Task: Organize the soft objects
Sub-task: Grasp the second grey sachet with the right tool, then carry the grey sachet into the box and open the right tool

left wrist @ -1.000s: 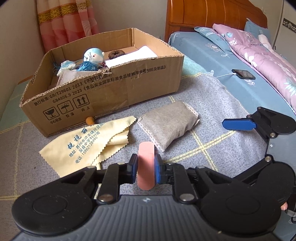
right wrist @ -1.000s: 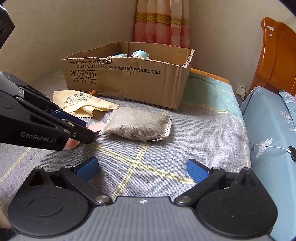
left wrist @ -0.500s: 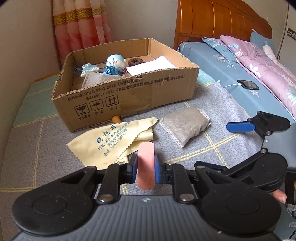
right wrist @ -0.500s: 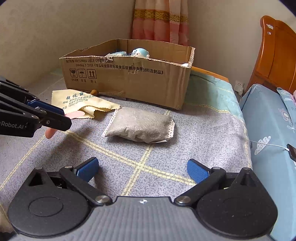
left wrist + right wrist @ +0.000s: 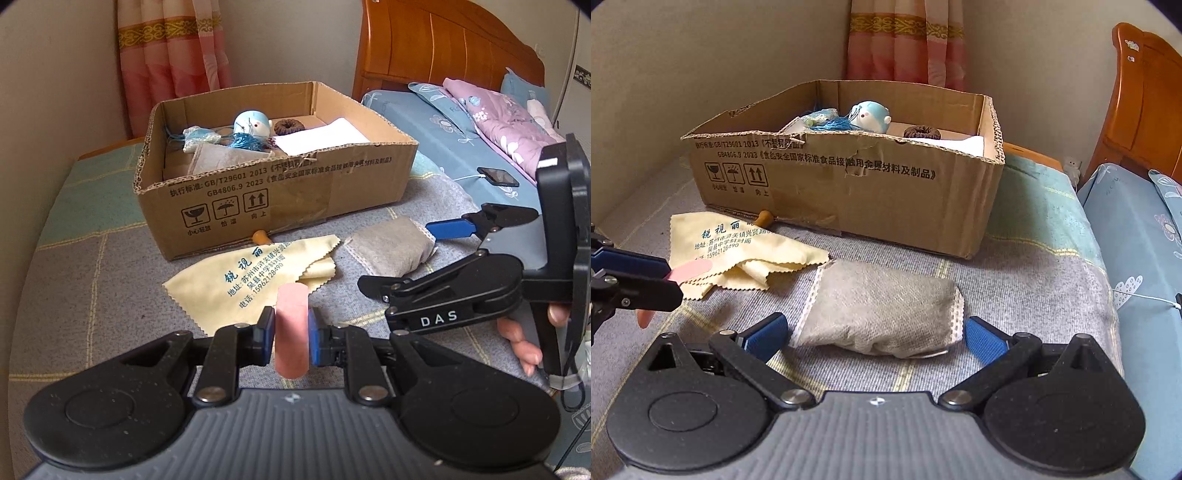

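A pink soft strip (image 5: pixel 291 328) stands upright between the pads of my left gripper (image 5: pixel 291 334), which is shut on it above the grey blanket. In the right wrist view that gripper (image 5: pixel 666 277) comes in from the left edge with the pink strip (image 5: pixel 690 266). My right gripper (image 5: pixel 875 334) is open and straddles a grey fabric pouch (image 5: pixel 879 306); its pads stand close to both ends without pressing. The left wrist view shows the same right gripper (image 5: pixel 397 256) over the pouch (image 5: pixel 391 247). Beside the pouch lies a yellow lens cloth (image 5: pixel 258 273) (image 5: pixel 738 247).
An open cardboard box (image 5: pixel 277 206) (image 5: pixel 849 192) stands behind, holding a blue plush ball (image 5: pixel 870 116), a brown scrunchie (image 5: pixel 921 132), white cloth and another grey pouch. A phone (image 5: pixel 498 176) on a cable lies on the blue bed at right. Walls close off the left.
My right gripper has moved forward and now has the grey pouch between its open fingers. My left gripper has drawn back and to the left, still holding the pink strip.
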Tool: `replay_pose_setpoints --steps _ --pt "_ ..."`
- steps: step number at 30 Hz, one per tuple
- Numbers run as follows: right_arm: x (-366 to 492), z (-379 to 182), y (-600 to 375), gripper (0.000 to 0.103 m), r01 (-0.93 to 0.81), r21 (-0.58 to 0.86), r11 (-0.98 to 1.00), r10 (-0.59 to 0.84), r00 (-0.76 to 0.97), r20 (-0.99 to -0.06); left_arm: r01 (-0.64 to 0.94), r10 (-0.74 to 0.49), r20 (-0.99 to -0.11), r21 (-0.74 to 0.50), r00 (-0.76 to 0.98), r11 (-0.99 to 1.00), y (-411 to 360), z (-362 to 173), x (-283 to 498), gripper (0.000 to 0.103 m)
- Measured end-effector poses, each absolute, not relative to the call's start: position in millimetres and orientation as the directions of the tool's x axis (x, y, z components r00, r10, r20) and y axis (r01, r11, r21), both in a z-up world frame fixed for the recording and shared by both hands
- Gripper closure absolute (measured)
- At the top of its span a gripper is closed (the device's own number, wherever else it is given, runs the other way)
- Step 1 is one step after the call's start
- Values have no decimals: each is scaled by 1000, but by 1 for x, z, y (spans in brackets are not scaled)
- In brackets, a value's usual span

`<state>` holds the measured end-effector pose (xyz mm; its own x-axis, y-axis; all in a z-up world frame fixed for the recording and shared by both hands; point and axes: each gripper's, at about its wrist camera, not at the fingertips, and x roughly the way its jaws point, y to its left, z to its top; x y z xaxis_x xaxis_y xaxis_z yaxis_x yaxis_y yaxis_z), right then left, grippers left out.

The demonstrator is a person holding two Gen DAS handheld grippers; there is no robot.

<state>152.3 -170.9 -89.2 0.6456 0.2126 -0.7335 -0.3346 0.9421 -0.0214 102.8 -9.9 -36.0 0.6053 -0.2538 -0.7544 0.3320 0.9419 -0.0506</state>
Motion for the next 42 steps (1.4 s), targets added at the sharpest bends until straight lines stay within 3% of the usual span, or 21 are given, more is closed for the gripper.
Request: replay_pose_setpoints --steps 11,17,22,33,42 --pt "162 -90 -164 1 -302 -26 953 191 664 -723 351 -267 -751 -50 604 935 -5 -34 105 86" --pt "156 -82 -164 30 -273 -44 961 162 682 -714 354 -267 -750 -46 605 934 -3 -33 104 86" --pt "146 -73 -163 44 -288 -67 955 161 695 -701 363 -269 -748 -40 607 931 -3 -30 103 86" --pt "129 -42 -180 46 -312 -19 950 214 693 -689 404 -274 -741 -4 613 915 -1 -16 96 86" --pt "135 13 -175 46 -374 -48 926 274 756 -595 424 -264 -727 41 634 905 6 -2 93 86"
